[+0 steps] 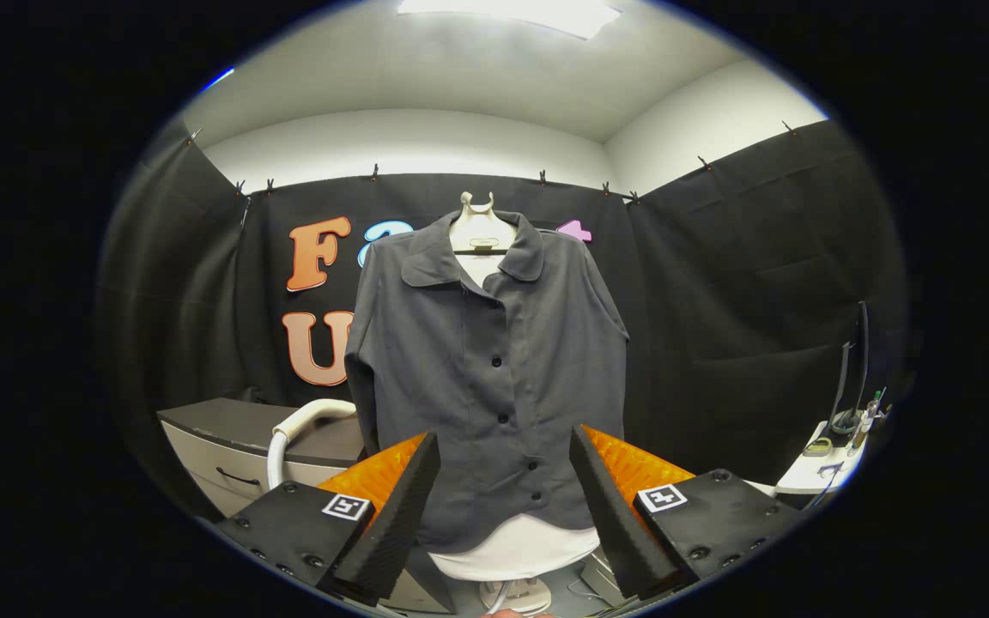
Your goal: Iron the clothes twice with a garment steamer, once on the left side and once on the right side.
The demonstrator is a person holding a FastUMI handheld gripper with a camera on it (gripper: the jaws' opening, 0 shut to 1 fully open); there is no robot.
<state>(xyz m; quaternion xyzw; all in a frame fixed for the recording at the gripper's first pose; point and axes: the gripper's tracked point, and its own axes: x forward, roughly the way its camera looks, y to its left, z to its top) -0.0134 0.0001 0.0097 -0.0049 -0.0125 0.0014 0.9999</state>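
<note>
A dark grey buttoned shirt (494, 369) hangs on a white mannequin torso (482, 230), straight ahead and beyond the fingers. A white undershirt hem (516, 549) shows below it. My gripper (505, 446) is open, its two fingers spread wide with nothing between them. A white steamer hose (299, 429) curves up beside the shirt's lower left sleeve; the steamer head is hidden from me.
A grey cabinet with drawers (228, 446) stands at the left behind the hose. At the right a white table (812, 470) carries small items and a thin monitor (855, 365). The mannequin's white stand base (516, 594) sits low between the fingers.
</note>
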